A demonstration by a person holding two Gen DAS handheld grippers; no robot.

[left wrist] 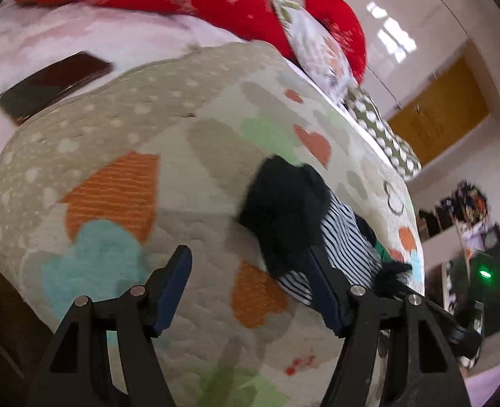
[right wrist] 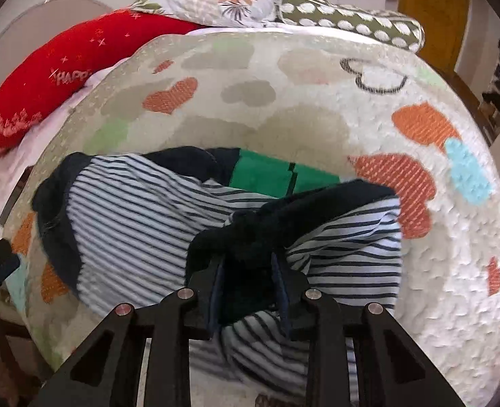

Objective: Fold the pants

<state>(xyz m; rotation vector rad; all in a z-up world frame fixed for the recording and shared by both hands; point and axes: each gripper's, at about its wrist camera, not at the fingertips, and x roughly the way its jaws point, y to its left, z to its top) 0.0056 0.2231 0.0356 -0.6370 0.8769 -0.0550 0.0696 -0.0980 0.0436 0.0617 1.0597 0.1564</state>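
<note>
one pair of striped pants [right wrist: 141, 213] lies bunched on one quilt [right wrist: 317, 125] with hearts on it, near the middle of the right wrist view. the pants have dark blue ends and a green patch [right wrist: 266, 173] at about 12 o'clock of the bunch. the right gripper [right wrist: 248, 271] pinches a dark fold of the pants between its two fingers at 6 o'clock. the left gripper [left wrist: 250, 281] is spread wide with nothing between its two fingers, only quilt below. in the left wrist view the pants sit at 3 o'clock from the gripper's middle. one dark phone [left wrist: 53, 84] lies at 10 o'clock. two red pillows [right wrist: 63, 68] and one dotted pillow [right wrist: 351, 20] rest at 12 o'clock.
</note>
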